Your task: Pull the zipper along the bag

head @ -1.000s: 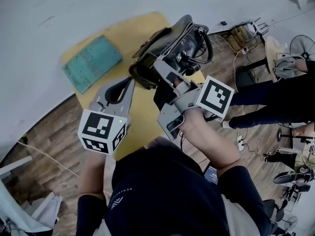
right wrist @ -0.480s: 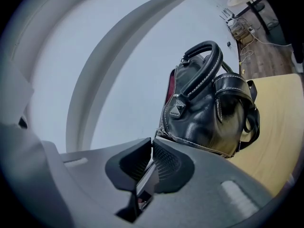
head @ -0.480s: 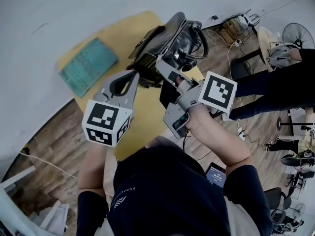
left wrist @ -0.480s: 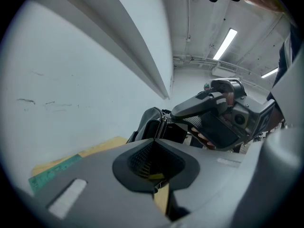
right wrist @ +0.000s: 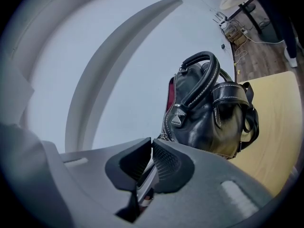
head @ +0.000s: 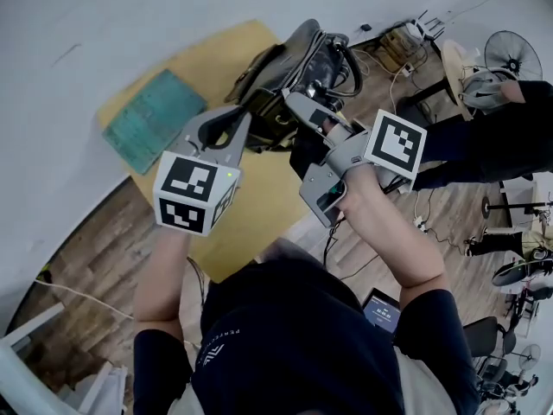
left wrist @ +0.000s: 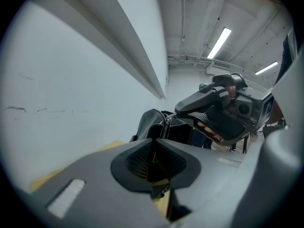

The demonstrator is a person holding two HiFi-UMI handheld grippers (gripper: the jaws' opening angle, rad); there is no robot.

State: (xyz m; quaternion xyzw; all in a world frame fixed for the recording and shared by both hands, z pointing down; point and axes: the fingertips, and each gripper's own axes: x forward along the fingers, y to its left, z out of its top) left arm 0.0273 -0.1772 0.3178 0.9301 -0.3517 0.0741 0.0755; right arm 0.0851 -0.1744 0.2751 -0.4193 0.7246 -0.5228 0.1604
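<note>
Over the last second the left hand-held gripper (left wrist: 155, 138) has moved from beside the near end of the black bag (right wrist: 213, 118) to right against it. Its jaws, which were pressed together, are now opening. Only a narrow gap shows between the pads and nothing is caught in it yet, with the bag's end standing straight ahead, just past the tips. The right hand-held gripper (right wrist: 151, 140) has stayed at the top of the bag. Its jaws are closed to a slit on what I take to be the zipper pull (right wrist: 148, 180), a thin grey strip between the pads. The teeth of the zipper (right wrist: 166, 120) run from the bag's mouth straight down to its tips. The bag sits on the yellow table (head: 259, 197), directly ahead of both hand-held grippers, and the 2 of them meet at the same end of it. Red lining shows beyond the right tips, so that stretch of the zipper looks unclosed. I judge that the left is getting ready to pinch the bag's end and brace it. That would let the right draw the pull along without dragging the whole bag.
</note>
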